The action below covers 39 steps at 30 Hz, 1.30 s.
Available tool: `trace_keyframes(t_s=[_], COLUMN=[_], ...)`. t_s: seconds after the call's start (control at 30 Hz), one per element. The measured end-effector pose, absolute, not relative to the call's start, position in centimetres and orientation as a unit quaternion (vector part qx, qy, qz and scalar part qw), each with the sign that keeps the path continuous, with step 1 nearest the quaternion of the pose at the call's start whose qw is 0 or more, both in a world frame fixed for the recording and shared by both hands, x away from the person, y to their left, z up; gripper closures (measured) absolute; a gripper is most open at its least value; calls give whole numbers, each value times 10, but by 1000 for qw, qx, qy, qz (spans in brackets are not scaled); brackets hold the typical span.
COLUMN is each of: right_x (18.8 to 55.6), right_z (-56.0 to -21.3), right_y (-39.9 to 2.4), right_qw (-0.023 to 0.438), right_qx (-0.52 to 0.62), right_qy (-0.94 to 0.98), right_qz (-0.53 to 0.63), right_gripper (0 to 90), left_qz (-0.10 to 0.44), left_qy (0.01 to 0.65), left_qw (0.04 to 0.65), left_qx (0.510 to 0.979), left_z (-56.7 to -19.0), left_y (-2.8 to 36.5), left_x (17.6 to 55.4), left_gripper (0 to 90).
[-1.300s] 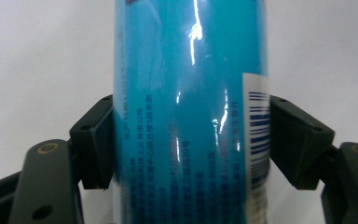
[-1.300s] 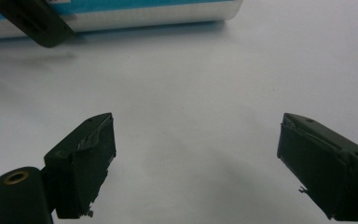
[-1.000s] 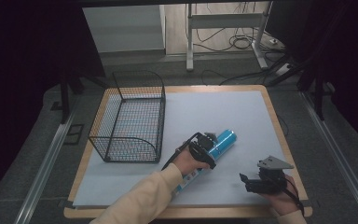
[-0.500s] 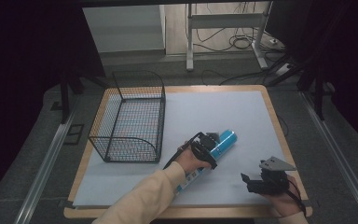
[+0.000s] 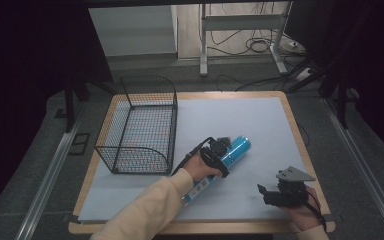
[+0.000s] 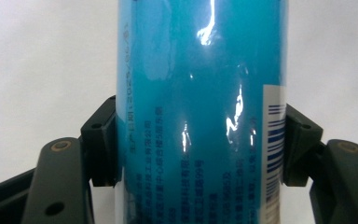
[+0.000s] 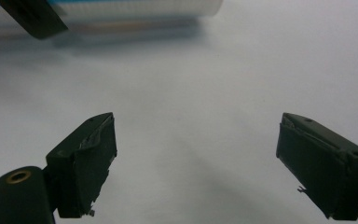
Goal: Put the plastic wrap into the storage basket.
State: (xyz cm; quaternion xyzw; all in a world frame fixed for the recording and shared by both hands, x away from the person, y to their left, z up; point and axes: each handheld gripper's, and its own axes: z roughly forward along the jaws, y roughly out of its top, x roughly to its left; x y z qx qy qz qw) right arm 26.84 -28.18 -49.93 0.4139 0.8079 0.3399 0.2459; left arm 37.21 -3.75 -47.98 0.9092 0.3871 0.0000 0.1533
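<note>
I am at a table covered with a pale grey mat (image 5: 240, 120), seen from above and in front of me. A little below and right of the frame's centre, a blue can (image 5: 235, 149) lies on its side on the mat, slanting from lower left to upper right. My left gripper (image 5: 216, 156) sits across the can's middle, and my cream sleeve (image 5: 150, 210) runs down from it to the bottom edge of the frame.

In the left gripper view the blue can (image 6: 200, 112) stands as a tall glossy column through the middle of the frame. Small dark print runs along it and a white barcode label shows at its lower right. My two black fingers (image 6: 100, 140) press against its left and right sides, so my left gripper (image 6: 200, 147) is clenched on the can. These jaws have just been closing the last little way, with the can between them.

My right gripper (image 5: 280, 192) rests at the lower right of the high view, near the front edge of the table and well apart from the can. In the right gripper view its jaws stand wide apart with bare grey mat between them, so my right gripper (image 7: 196, 161) is released and grasps nothing. The can (image 7: 135, 9) lies across the top edge of that frame.

A black wire basket (image 5: 145, 125) stands at the left of the mat, just beside the can and apart from it.
</note>
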Motion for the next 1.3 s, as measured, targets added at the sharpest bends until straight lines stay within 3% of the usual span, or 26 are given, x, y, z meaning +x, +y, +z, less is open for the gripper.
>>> trace_keyframes(t_s=[0.53, 1.3], right_x=[267, 268], right_z=[-499, -500], right_y=[-284, -281], right_qw=[251, 252], right_qx=[413, 411], right_qy=[806, 810], right_qz=[342, 335], right_gripper=[124, 126], left_qz=[27, 43], left_qy=[377, 380], left_qw=[158, 168], left_qx=[912, 909], left_z=[-431, -406], left_y=[-21, -14], left_x=[376, 387], left_gripper=[310, 310])
